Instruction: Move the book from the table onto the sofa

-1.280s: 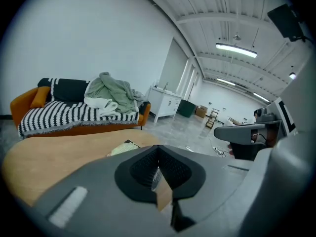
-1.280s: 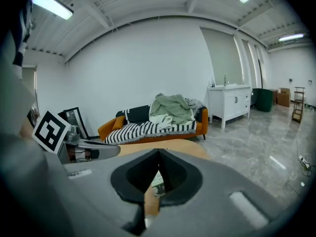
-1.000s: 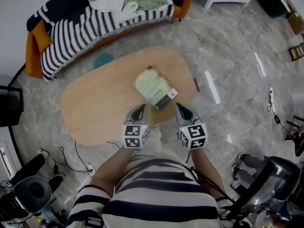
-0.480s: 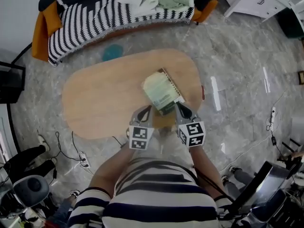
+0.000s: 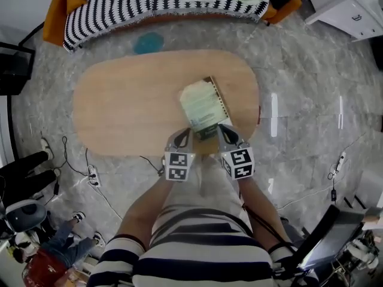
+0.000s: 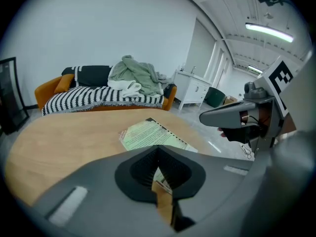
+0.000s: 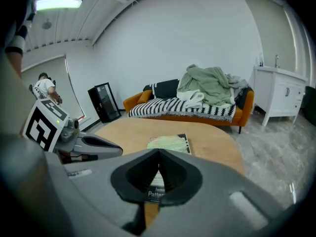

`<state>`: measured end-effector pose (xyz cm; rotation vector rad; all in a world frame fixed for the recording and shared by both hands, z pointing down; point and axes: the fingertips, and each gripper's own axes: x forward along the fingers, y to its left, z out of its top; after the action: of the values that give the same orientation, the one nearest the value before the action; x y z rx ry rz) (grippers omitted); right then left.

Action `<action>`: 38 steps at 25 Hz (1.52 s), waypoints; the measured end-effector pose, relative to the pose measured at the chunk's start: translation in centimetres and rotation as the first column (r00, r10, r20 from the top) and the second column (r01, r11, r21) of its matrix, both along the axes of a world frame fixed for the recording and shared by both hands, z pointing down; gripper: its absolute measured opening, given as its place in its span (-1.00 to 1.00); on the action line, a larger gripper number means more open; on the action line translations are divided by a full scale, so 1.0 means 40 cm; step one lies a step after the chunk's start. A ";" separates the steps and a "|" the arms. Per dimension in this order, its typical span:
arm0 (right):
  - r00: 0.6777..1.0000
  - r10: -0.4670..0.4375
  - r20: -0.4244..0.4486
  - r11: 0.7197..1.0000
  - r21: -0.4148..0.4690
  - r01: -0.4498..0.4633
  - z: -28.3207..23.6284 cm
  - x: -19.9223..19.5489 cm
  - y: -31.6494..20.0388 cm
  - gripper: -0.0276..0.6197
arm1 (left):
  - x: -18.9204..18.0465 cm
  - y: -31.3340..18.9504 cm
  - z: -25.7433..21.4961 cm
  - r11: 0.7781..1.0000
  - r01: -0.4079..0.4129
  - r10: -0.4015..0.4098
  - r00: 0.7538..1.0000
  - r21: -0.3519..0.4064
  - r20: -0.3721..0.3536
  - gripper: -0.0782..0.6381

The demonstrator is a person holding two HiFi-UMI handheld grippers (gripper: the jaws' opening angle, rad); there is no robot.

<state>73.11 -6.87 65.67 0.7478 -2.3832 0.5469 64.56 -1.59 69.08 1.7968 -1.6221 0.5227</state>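
While both grippers hang over the near edge of the tabletop, I take the room from the big things down. Grey marbled floor [image 5: 305, 76] runs all round. Beyond the tabletop's far edge stands the sofa [image 5: 149, 5], orange under a black-and-white striped throw. A heap of pale green cloth [image 6: 136, 73] lies on its seat toward the right end.

The tabletop [image 5: 125, 106] is a long rounded slab of light wood, bare over its left half. The book [image 5: 202, 103] lies flat in the right half, closer to the near edge than the far one and well apart from the sofa. Its cover is pale green, a spiral binding runs down its right side, and a dark band crosses its near end.

My left gripper [image 5: 183, 135] points at the book's near left corner and my right gripper [image 5: 223, 130] at its near right corner, one on each side of that dark end. From the head view I cannot tell whether either tip touches the book. Each gripper view shows its own jaws closed together with nothing between them, the book lying just beyond the tips. A small teal object [image 5: 148, 41] sits on the floor between sofa and tabletop.
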 end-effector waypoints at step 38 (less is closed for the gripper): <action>0.995 -0.097 -0.009 0.968 -0.235 0.092 0.346 -0.012 -0.127 0.17 | -0.039 -0.114 0.244 0.904 0.391 -0.418 0.894 -0.176 -0.162 -0.02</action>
<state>72.62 -11.94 79.53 0.5304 -2.2713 0.7603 62.99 -6.16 78.85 1.3095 -1.7123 0.2478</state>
